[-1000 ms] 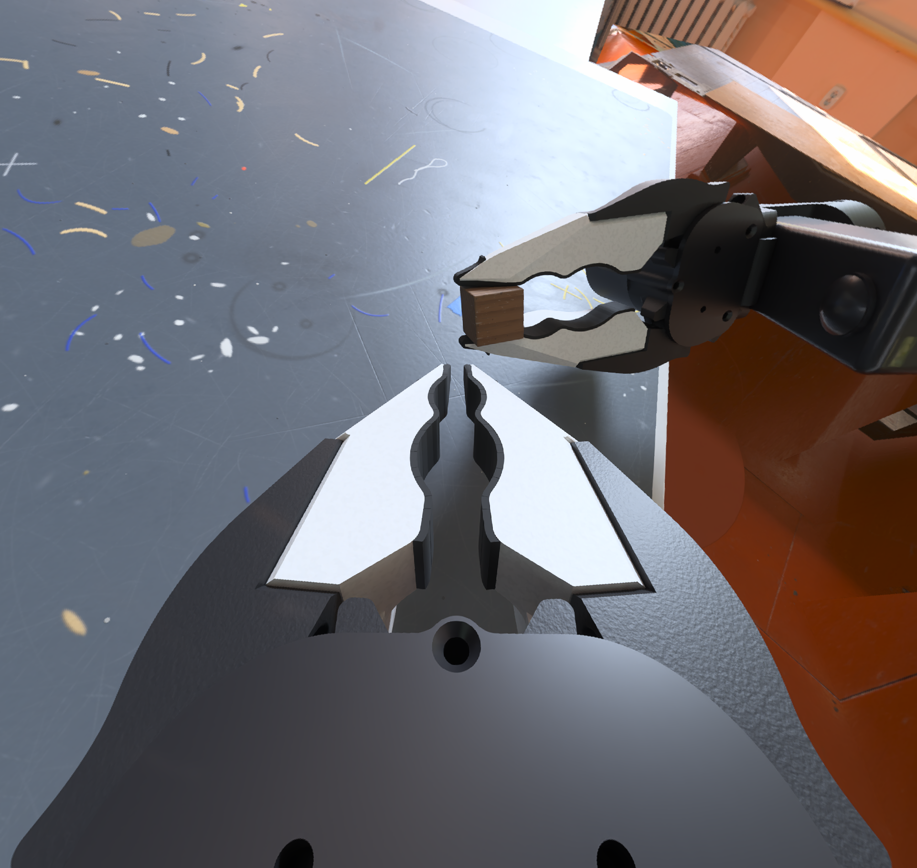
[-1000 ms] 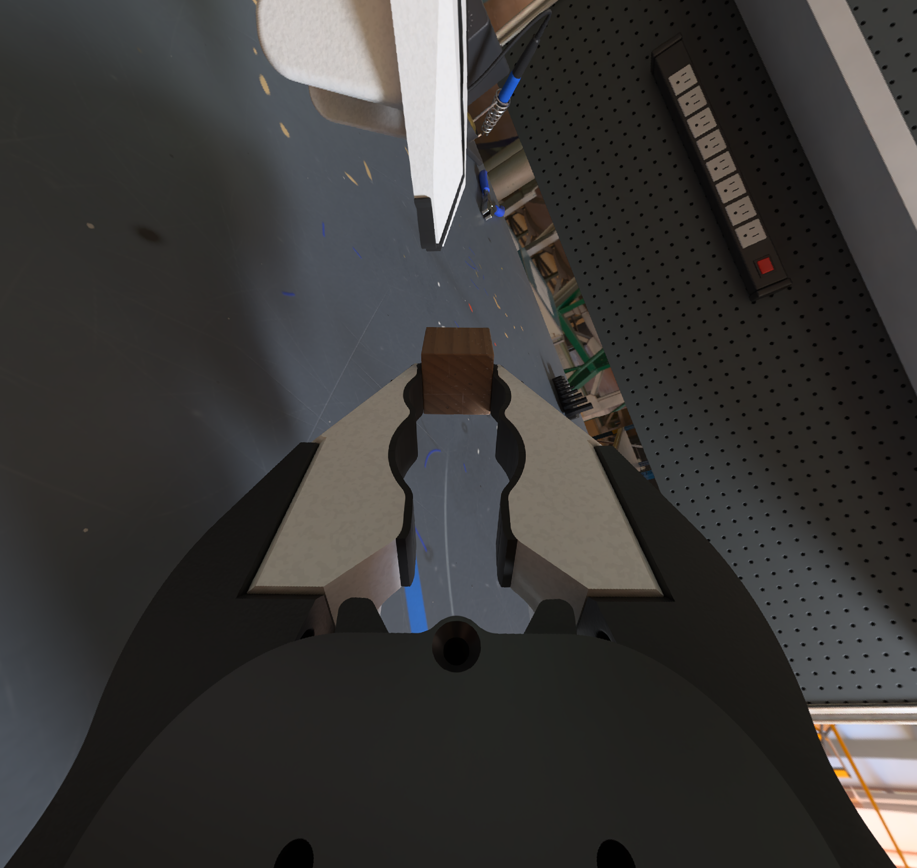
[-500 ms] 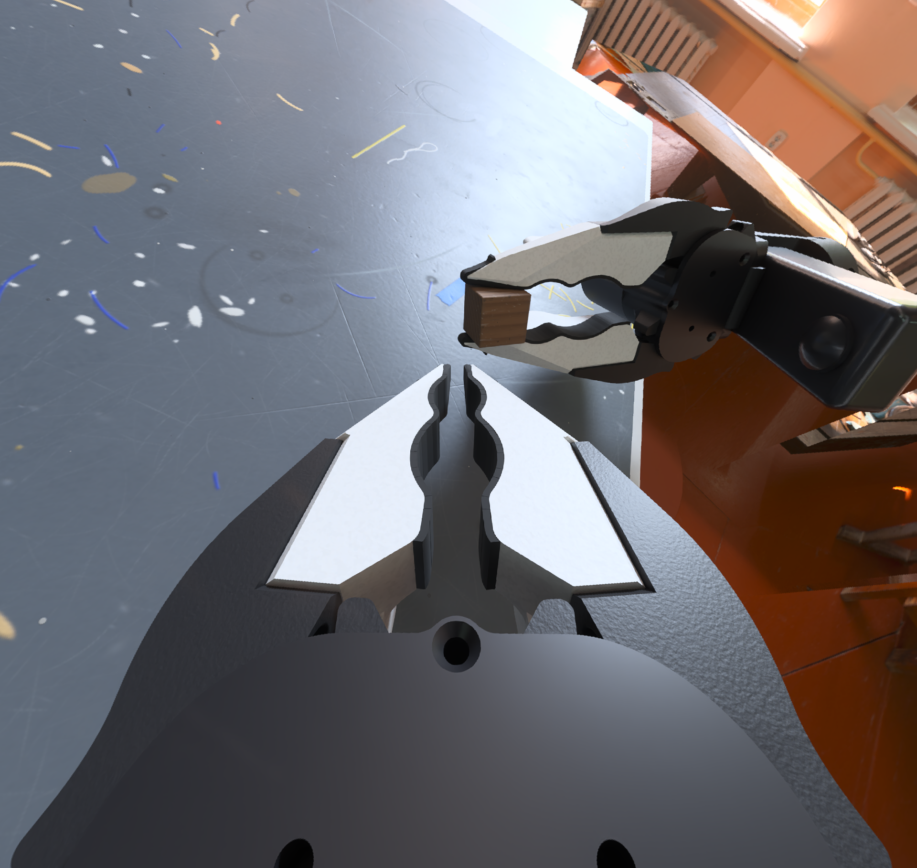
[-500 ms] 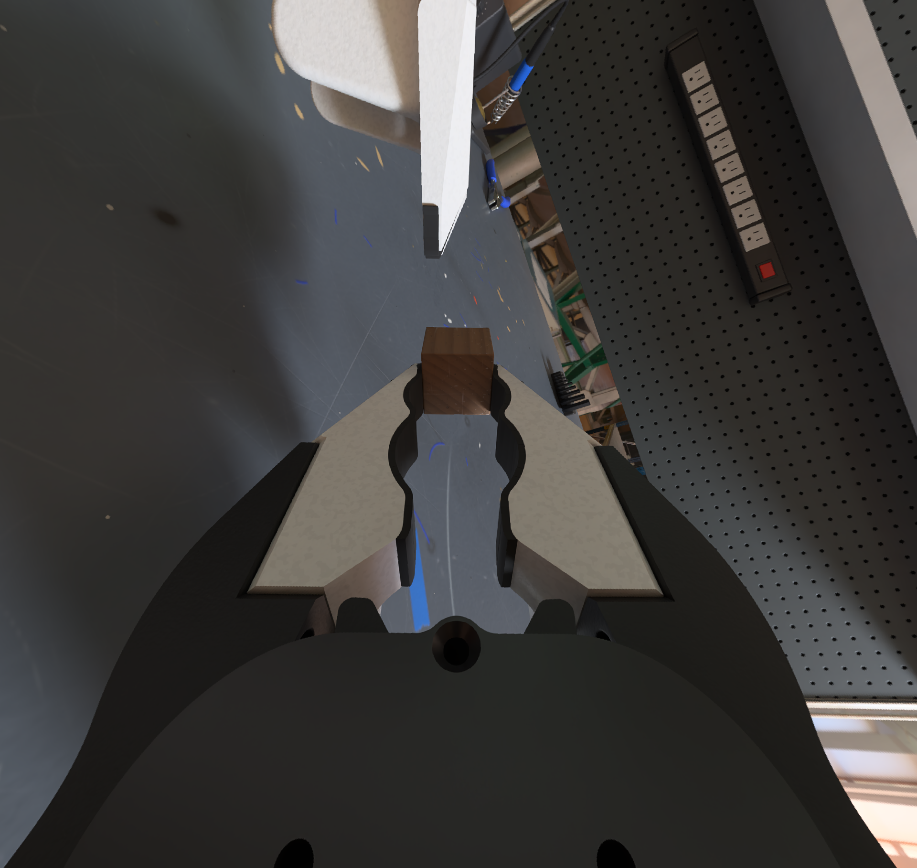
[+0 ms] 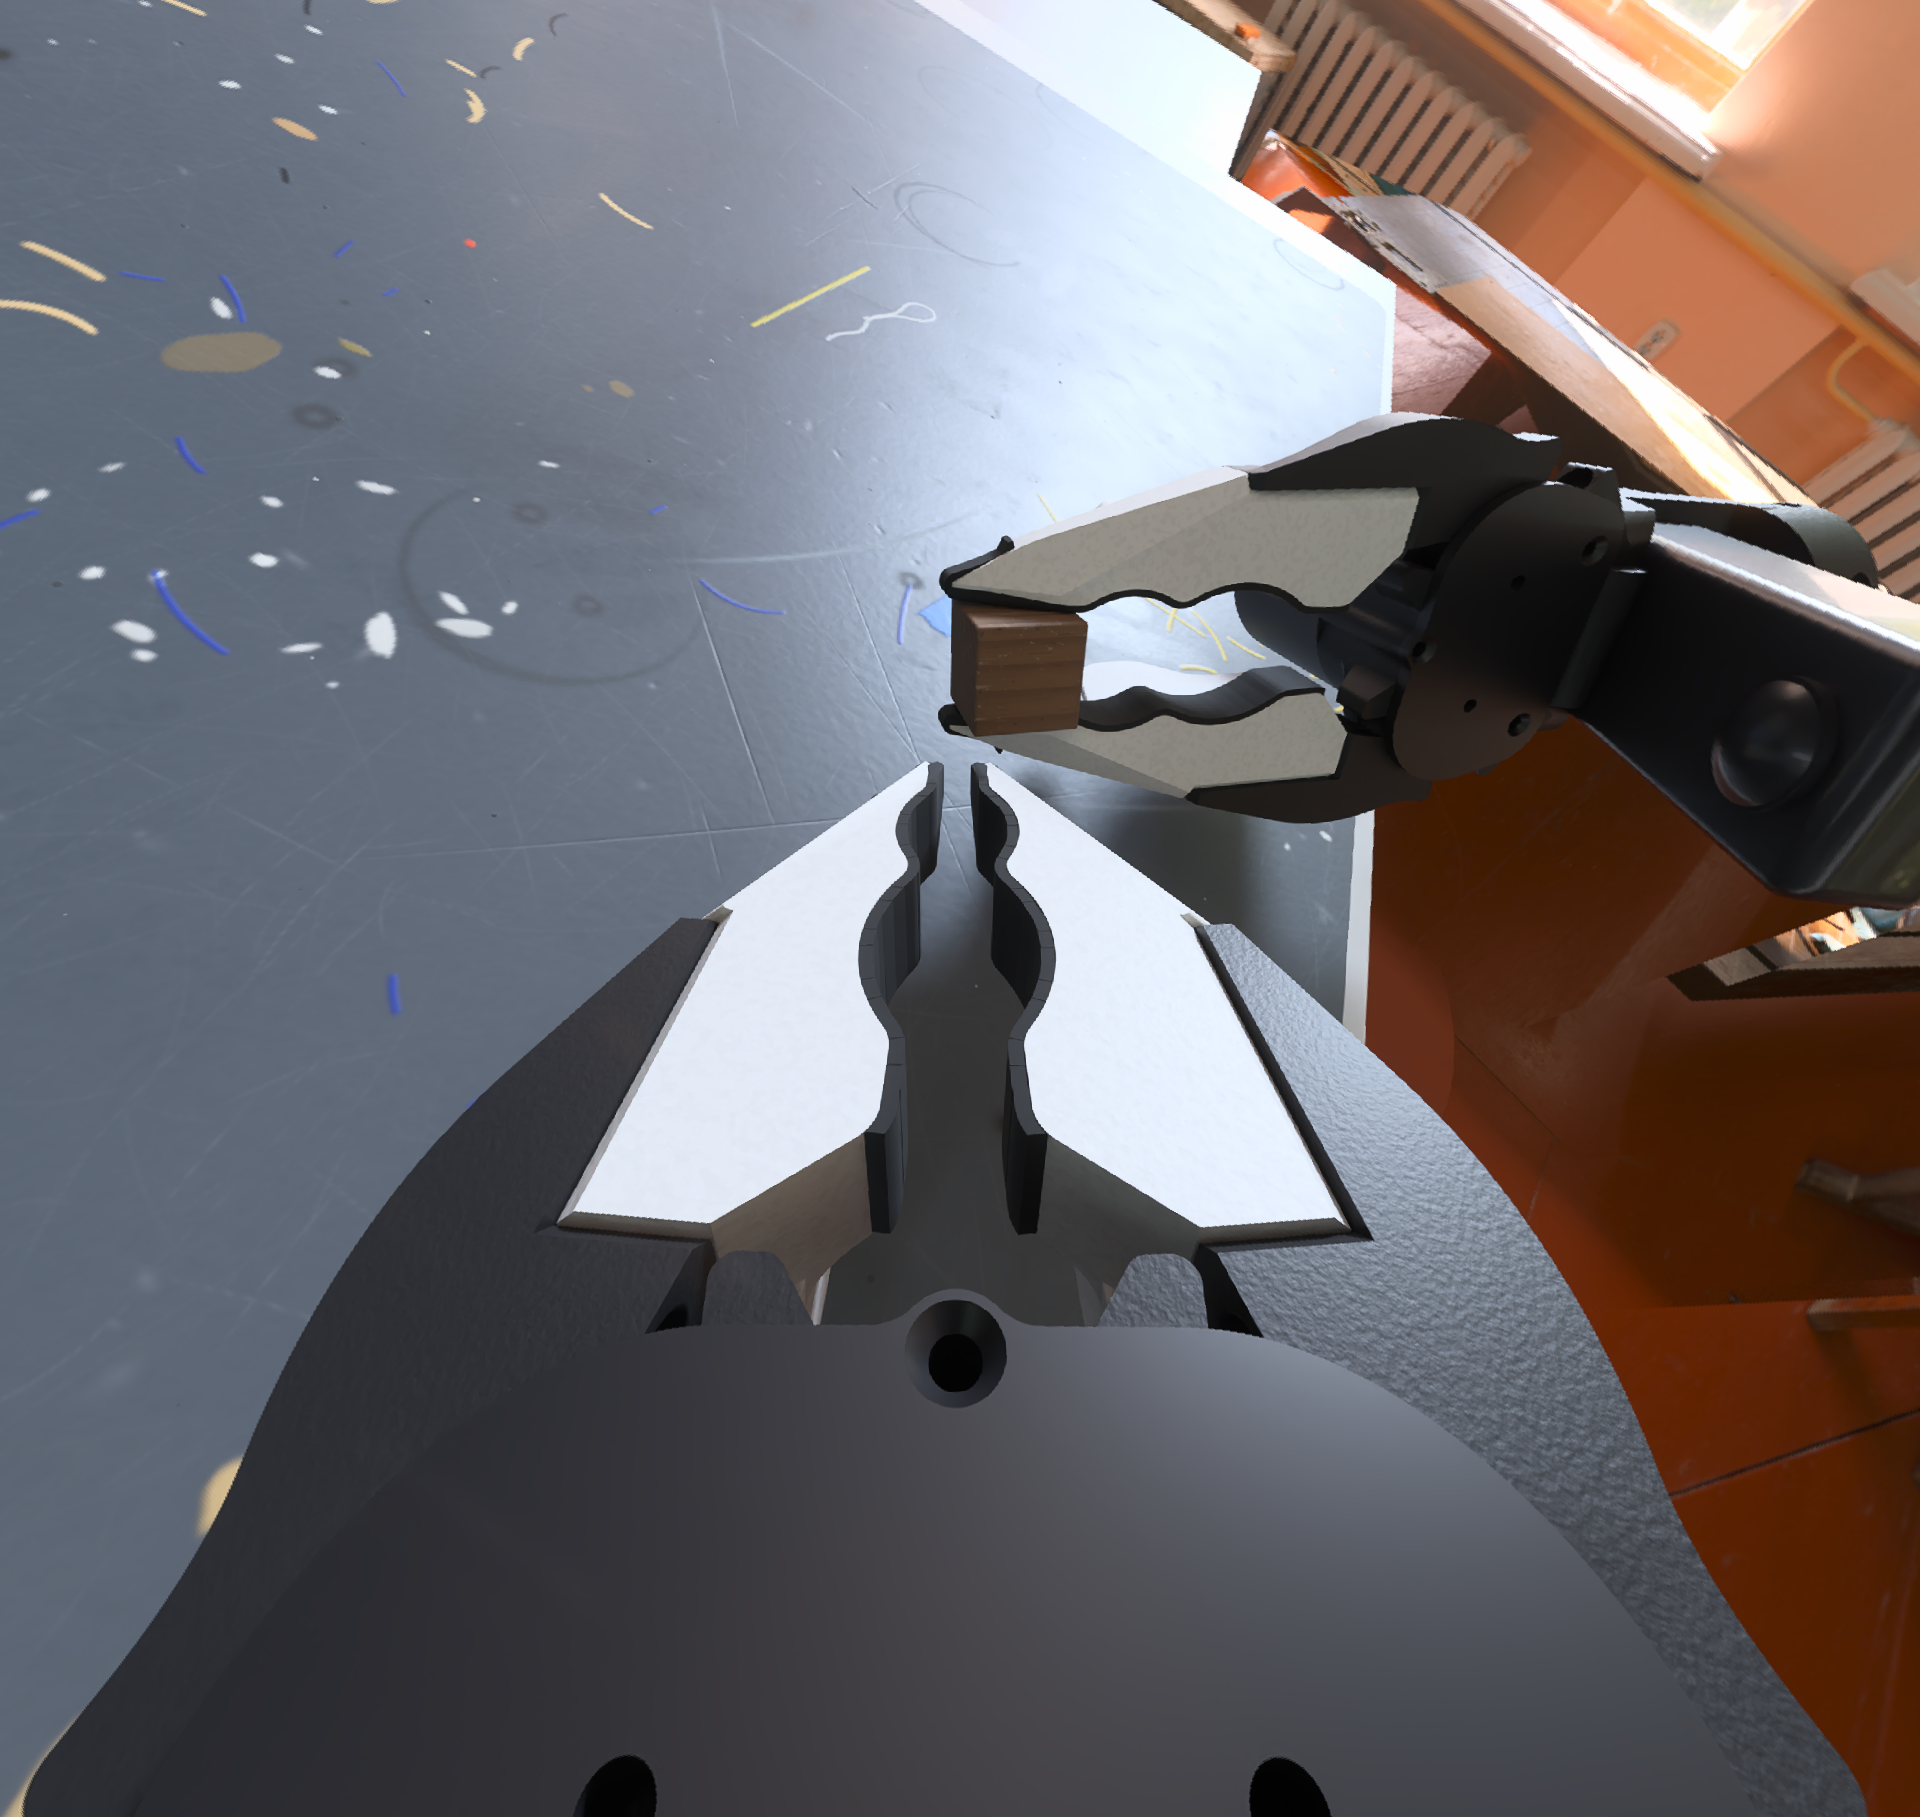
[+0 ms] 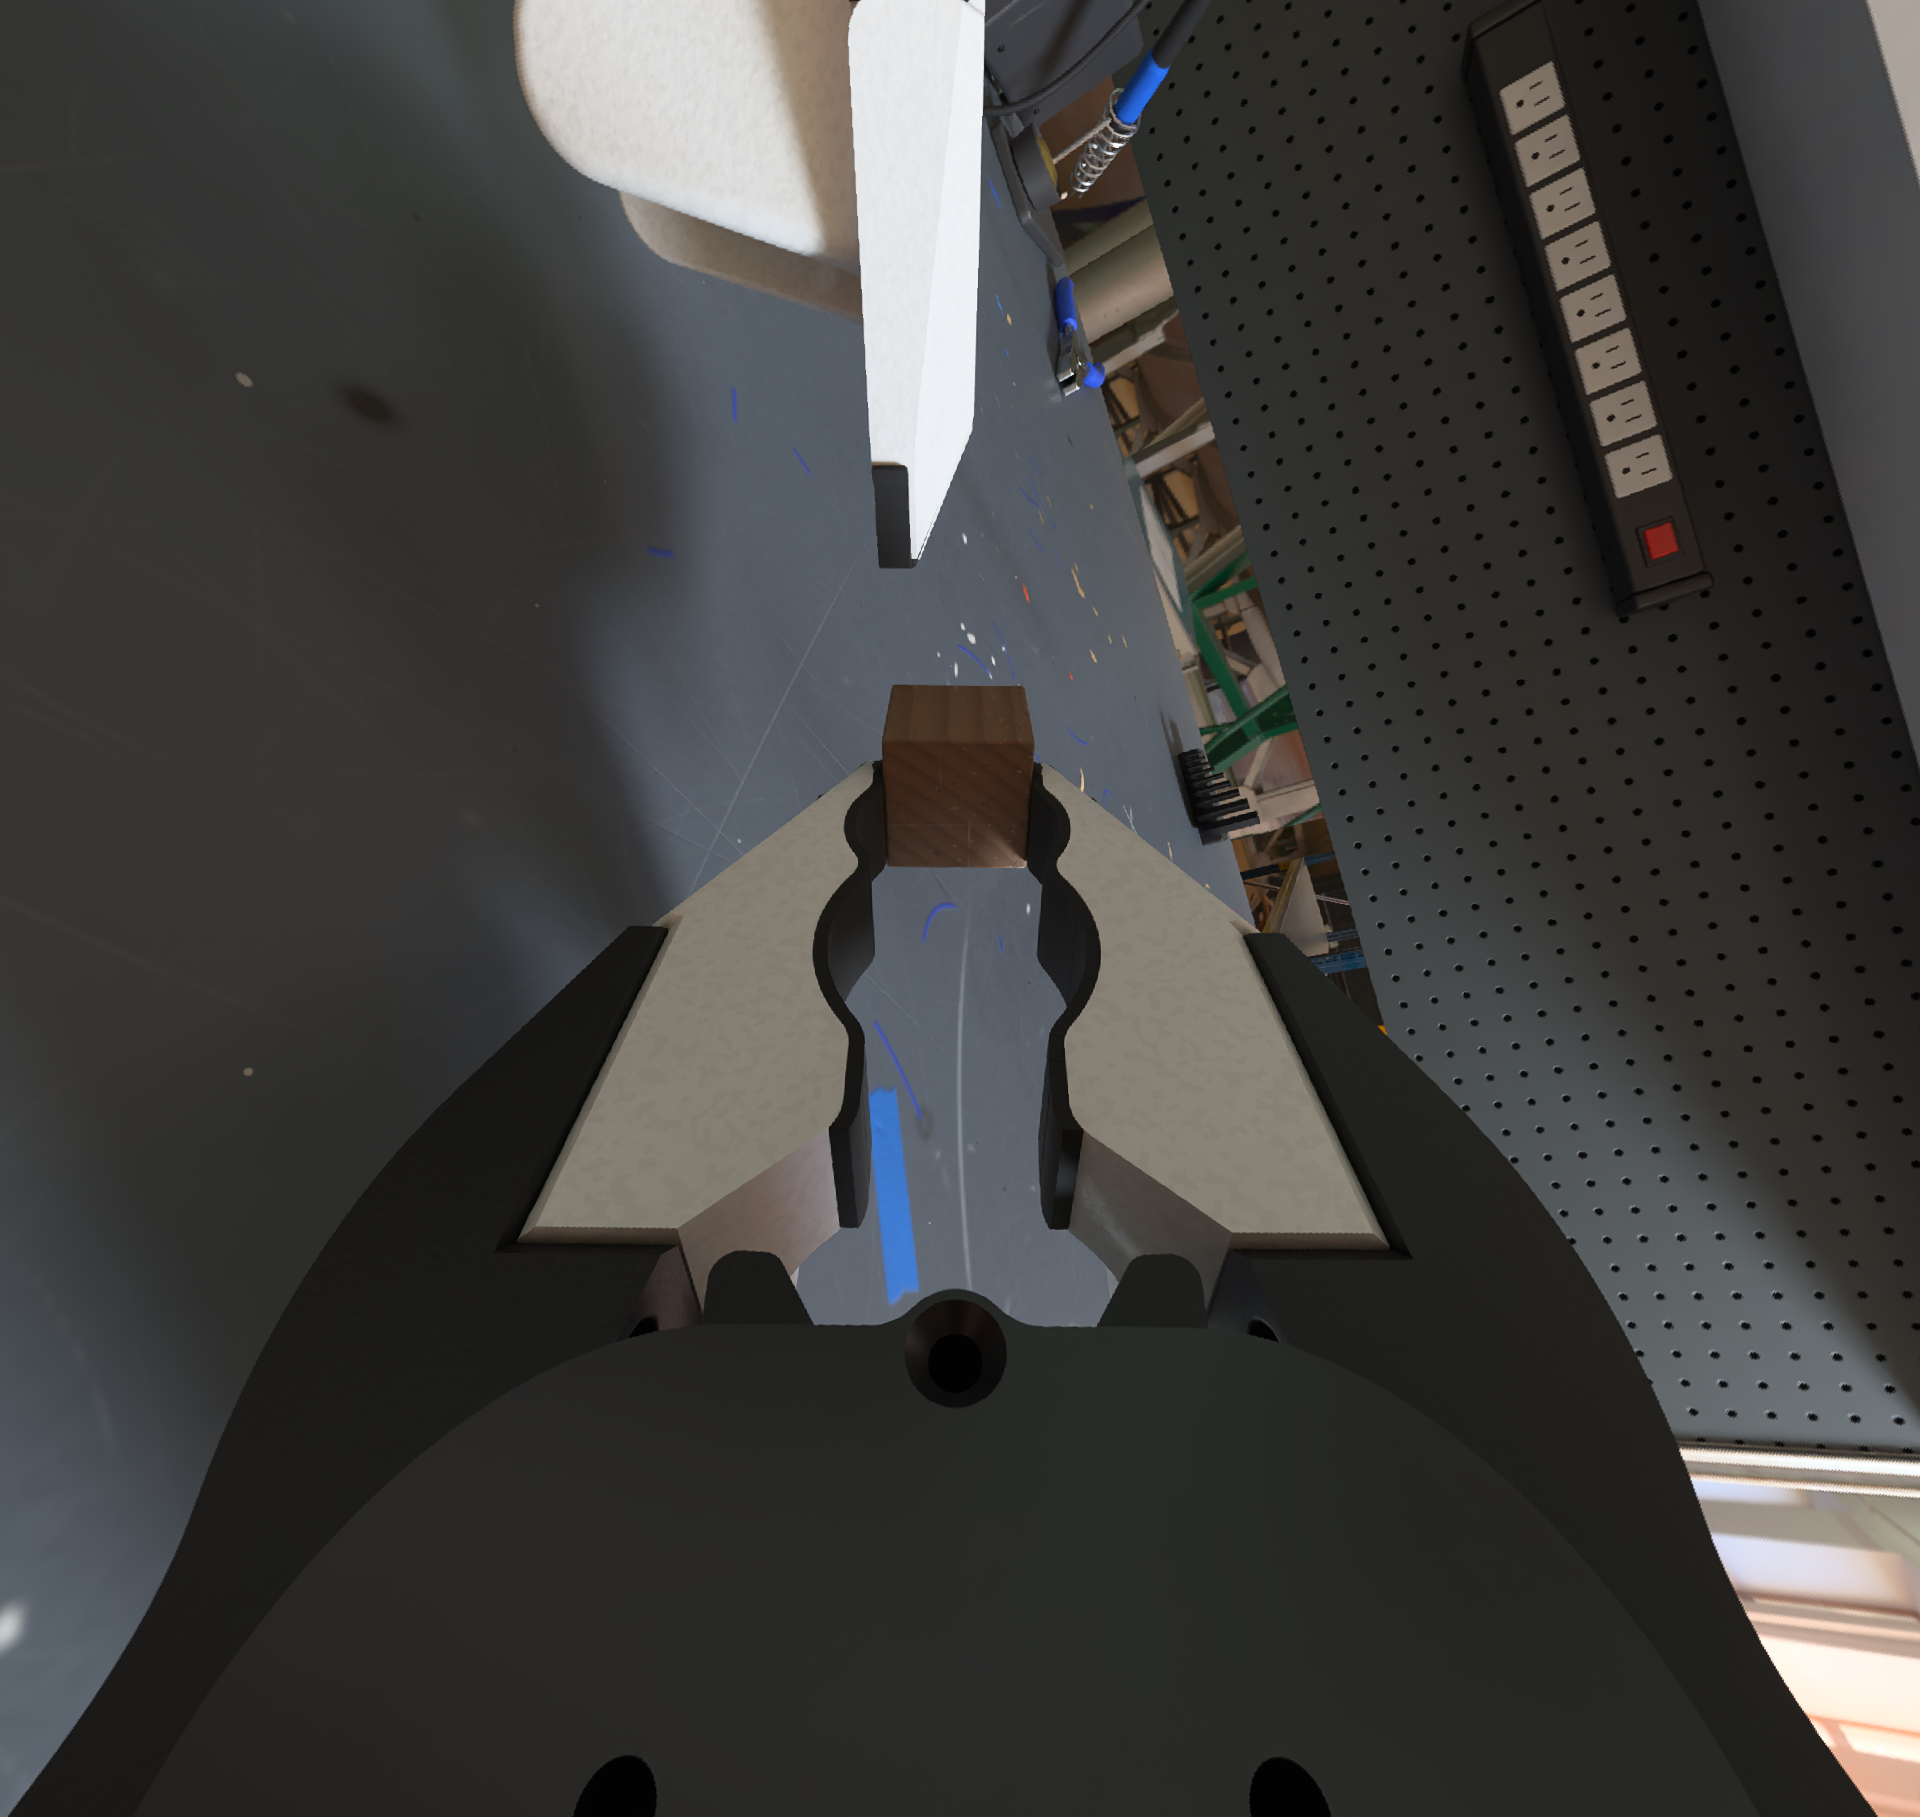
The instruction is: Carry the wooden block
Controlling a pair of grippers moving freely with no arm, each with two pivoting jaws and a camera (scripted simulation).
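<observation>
The wooden block (image 6: 958, 778) is a small brown cube held between the tips of my right gripper (image 6: 956, 780), which is shut on it above the grey table. In the left wrist view the block (image 5: 1020, 671) and the right gripper (image 5: 971, 650) show just ahead and right of my left gripper (image 5: 956, 775). My left gripper is shut and empty, its tips a short way below the block. In the right wrist view the left gripper's white fingers (image 6: 920, 250) hang ahead of the block, apart from it.
The grey table (image 5: 520, 780) is flecked with paint marks; its right edge (image 5: 1361, 894) drops to an orange floor. A pegboard wall with a power strip (image 6: 1590, 302) and a soldering iron (image 6: 1127, 105) lie beyond. A blue tape strip (image 6: 894, 1196) lies on the table.
The left gripper has drifted so the right gripper and block sit slightly closer in its view. In the right wrist view the left gripper's fingers have shifted right. The block stays gripped.
</observation>
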